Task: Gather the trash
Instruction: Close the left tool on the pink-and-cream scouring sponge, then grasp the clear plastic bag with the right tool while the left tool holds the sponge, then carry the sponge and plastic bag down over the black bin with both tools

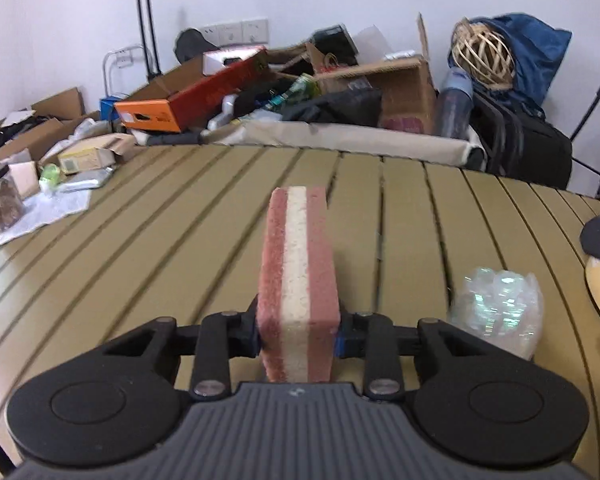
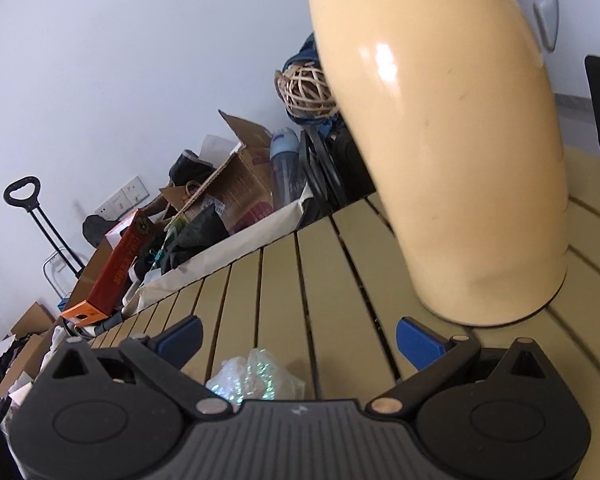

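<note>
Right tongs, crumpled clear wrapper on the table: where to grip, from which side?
Probably the raised middle of the crumpled clear wrapper, from above, tips nearly down to the slatted table. It is a soft, shapeless lump with no rim. The right tongs already stand open over it; the cream bin lies farther ahead.

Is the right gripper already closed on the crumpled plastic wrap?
No. The right gripper is open, with the crumpled plastic wrap lying between its fingers, ungripped.

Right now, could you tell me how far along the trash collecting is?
Nothing visibly binned yet. In hand: the left gripper is shut on a pink-and-white sponge. Left: the crumpled plastic wrap lies on the table, between the open right gripper's fingers.
</note>
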Available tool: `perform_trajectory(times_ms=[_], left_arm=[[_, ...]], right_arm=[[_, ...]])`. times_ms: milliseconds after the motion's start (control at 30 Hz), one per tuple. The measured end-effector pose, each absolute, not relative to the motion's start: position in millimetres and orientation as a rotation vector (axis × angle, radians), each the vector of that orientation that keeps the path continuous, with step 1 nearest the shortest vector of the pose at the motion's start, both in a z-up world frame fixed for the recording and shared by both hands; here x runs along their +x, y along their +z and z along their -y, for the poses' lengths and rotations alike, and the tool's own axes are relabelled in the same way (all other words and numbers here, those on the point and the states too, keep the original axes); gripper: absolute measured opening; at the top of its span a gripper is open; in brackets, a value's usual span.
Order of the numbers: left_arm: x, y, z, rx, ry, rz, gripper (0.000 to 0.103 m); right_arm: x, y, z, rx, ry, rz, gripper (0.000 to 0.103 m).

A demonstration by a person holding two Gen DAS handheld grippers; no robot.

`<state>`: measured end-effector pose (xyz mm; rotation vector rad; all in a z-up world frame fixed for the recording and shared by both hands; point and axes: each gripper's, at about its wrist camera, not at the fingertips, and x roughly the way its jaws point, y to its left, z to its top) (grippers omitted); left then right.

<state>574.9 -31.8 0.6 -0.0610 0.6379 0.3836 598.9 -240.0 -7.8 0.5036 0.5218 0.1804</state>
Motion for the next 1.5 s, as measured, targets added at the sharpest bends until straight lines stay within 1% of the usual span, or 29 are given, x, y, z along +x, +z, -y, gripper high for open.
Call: perform_trajectory(times_ms=[133,433,533,567,600,633,667,700,733,800,833,1033,1300,1500], left_arm=[[558.9,11.5,12.0,-0.044,0.408,-0.609,0.031],[537.5,35.4,-19.7,0.008,0.405,-0.56,0.031],[528.6,36.9,-27.4,-0.012,0.377,-0.538,0.031],[526.9,36.1,-29.3,-0.022,0.364,-0.541,0.031],[526.1,35.2,-31.7,-0.035,0.351,-0.548,0.031],[524.8,34.6,-33.4,-0.043,0.338,-0.556,0.031],[523.3,34.4,-35.1,-0.048,0.33,-0.561,0.031],[520.7,35.2,-37.7,-0.055,0.322,-0.562,0.031],[516.8,37.0,-41.2,-0.066,0.31,-0.559,0.031],[508.3,40.2,-46.7,-0.078,0.294,-0.554,0.031],[502.5,42.8,-49.5,-0.078,0.288,-0.55,0.031],[461.2,58.8,-60.8,-0.087,0.273,-0.527,0.031],[378.8,84.5,-69.8,-0.122,0.275,-0.522,0.031],[316.9,91.9,-72.4,-0.12,0.278,-0.526,0.031]], right_arm=[[602.6,-10.6,217.1,0.461,0.195,-0.557,0.103],[624.4,-15.5,154.4,0.239,0.191,-0.661,0.103],[631.6,-17.8,144.8,0.192,0.164,-0.692,0.101],[632.8,-18.6,143.9,0.185,0.16,-0.701,0.097],[635.6,-19.7,140.8,0.176,0.155,-0.712,0.091],[637.6,-21.6,138.0,0.166,0.162,-0.721,0.088],[639.2,-22.9,134.3,0.157,0.169,-0.73,0.079],[640.3,-24.9,131.2,0.143,0.166,-0.737,0.063],[640.9,-26.1,126.6,0.118,0.154,-0.748,0.054],[636.7,-25.1,121.6,0.077,0.137,-0.74,0.048],[632.5,-23.4,121.1,0.079,0.138,-0.736,0.047],[589.0,-2.3,125.7,0.078,0.161,-0.691,0.046],[480.3,37.2,134.7,0.072,0.214,-0.627,0.046],[404.4,49.9,140.6,0.069,0.249,-0.608,0.046]])
